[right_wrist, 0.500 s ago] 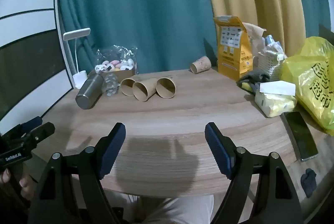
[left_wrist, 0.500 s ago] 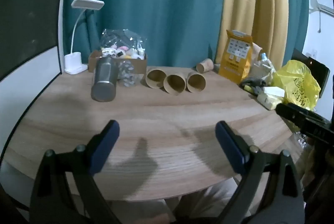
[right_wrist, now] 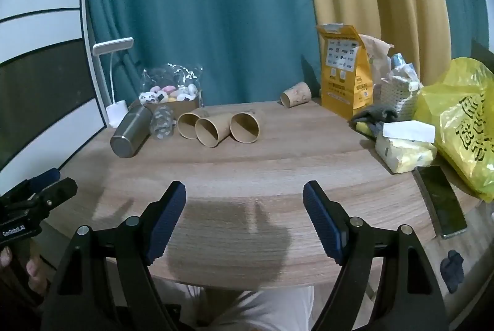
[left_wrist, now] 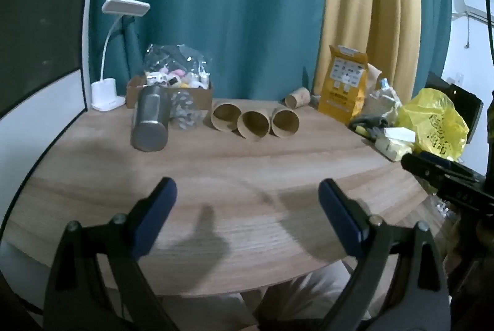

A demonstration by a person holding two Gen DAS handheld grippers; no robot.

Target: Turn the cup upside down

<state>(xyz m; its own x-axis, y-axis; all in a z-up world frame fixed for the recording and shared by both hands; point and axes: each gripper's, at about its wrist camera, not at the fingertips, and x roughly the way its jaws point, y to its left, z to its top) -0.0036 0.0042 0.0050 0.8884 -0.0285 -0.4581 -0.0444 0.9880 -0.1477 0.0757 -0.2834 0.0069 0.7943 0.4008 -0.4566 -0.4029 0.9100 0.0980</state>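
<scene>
Both my tools, left tool [left_wrist: 247,207] and right tool [right_wrist: 244,207], spread and empty; paper cups [right_wrist: 214,127] lie sideways at 12 o'clock on worktop [right_wrist: 278,164]. Risk: cups touching, could roll or crush.

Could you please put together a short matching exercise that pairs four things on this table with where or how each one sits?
Things:
1. steel tumbler
2. printed paper cup
3. orange pouch
4. phone

Places or states:
A. standing upright against the yellow curtain
B. lying flat near the right edge of the table
C. on its side, left of the three plain brown cups
D. on its side, alone by the teal curtain, behind the three plain cups

Pairs: 1-C, 2-D, 3-A, 4-B
</scene>
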